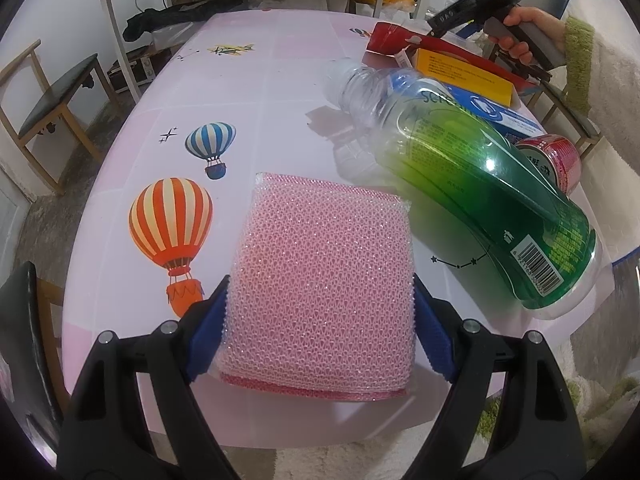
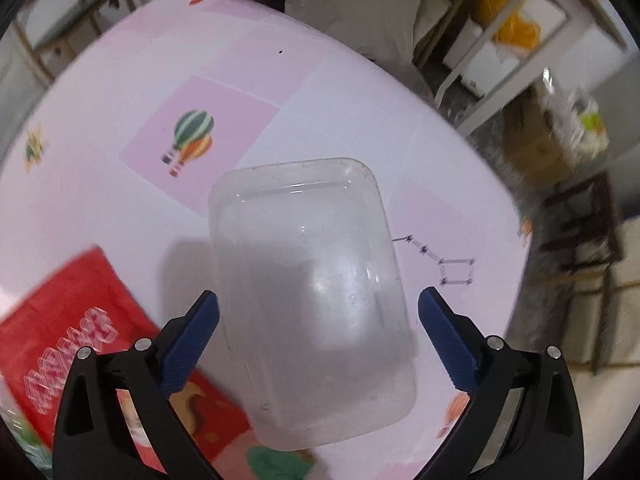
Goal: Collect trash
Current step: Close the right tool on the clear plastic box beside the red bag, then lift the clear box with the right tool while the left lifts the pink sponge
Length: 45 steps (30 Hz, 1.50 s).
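My left gripper (image 1: 320, 320) is shut on a pink mesh scouring sponge (image 1: 324, 276); both blue pads press its sides near the table's front edge. A green-labelled plastic bottle (image 1: 472, 172) lies on its side to the right of it, with a red can (image 1: 552, 158) behind. My right gripper (image 2: 318, 312) is open, its fingers on either side of a clear plastic container (image 2: 316, 296) without touching it. The right gripper also shows in the left wrist view (image 1: 472, 4), held in a hand at the far right.
A red packet (image 2: 80, 320) lies left of the container. Red, yellow and blue boxes (image 1: 464, 68) lie behind the bottle. The table has a pink balloon-print cloth (image 1: 176, 224). Chairs (image 1: 48, 100) and shelves stand around the table.
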Tool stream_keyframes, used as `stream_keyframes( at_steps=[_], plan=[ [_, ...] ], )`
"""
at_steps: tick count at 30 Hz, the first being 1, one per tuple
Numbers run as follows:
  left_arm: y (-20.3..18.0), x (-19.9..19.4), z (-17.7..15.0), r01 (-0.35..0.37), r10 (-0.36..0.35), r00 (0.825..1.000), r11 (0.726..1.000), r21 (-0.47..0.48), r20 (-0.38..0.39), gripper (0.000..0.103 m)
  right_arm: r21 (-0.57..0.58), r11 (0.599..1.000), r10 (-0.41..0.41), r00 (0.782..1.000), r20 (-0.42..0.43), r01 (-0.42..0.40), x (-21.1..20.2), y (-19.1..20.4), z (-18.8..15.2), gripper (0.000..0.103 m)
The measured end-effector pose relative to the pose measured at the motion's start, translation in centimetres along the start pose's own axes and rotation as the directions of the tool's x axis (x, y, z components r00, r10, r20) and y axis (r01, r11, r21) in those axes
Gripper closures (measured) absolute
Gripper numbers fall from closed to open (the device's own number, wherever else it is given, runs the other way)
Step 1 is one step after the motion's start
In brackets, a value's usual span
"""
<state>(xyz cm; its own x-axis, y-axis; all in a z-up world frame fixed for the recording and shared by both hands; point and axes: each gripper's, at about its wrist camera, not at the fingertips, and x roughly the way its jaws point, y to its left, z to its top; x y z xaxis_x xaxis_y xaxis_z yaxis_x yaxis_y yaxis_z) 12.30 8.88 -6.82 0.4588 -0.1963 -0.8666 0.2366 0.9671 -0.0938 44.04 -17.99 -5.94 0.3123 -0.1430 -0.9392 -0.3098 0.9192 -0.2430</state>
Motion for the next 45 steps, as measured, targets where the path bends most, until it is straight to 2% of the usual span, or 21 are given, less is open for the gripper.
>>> stream_keyframes(
  at_steps=[5, 11, 15, 21, 31, 36, 45],
  plan=[
    [0.0, 0.0, 0.0, -0.001, 0.001, 1.0, 1.0, 0.002, 0.0, 0.024, -0.039, 0.998, -0.055, 0.998, -0.016, 0.054, 1.0, 0.8, 0.9, 0.007],
    [-0.2, 0.0, -0.1, -0.003, 0.003, 1.0, 1.0, 0.0, 0.009, 0.024, 0.023, 1.0, -0.002, 1.0, -0.028, 0.003, 1.3, 0.1, 0.9, 0.007],
    [-0.2, -0.1, -0.2, -0.002, 0.002, 1.0, 1.0, -0.002, 0.018, 0.024, 0.052, 0.999, 0.006, 1.0, -0.009, -0.005, 0.9, -0.2, 0.4, 0.012],
    [-0.1, -0.4, -0.4, 0.003, -0.002, 0.999, 1.0, -0.01, 0.032, 0.026, 0.127, 0.992, 0.012, 1.0, 0.009, -0.013, -0.3, -1.6, -1.1, 0.014],
    [0.3, -0.7, -0.9, 0.031, -0.029, 0.998, 0.999, -0.026, 0.062, 0.026, 0.311, 0.947, 0.04, 0.987, 0.153, -0.086, -6.4, -4.3, -5.9, 0.015],
    [0.6, -0.8, -0.9, 0.049, -0.047, 0.996, 0.998, -0.03, 0.076, 0.027, 0.407, 0.902, 0.056, 0.972, 0.229, -0.148, -9.9, -6.1, -9.3, 0.015],
    [1.1, -0.9, -0.9, 0.072, -0.068, 0.993, 0.996, -0.045, 0.097, 0.027, 0.473, 0.853, 0.075, 0.949, 0.307, -0.22, -14.4, -6.0, -14.4, 0.015]
  ],
)
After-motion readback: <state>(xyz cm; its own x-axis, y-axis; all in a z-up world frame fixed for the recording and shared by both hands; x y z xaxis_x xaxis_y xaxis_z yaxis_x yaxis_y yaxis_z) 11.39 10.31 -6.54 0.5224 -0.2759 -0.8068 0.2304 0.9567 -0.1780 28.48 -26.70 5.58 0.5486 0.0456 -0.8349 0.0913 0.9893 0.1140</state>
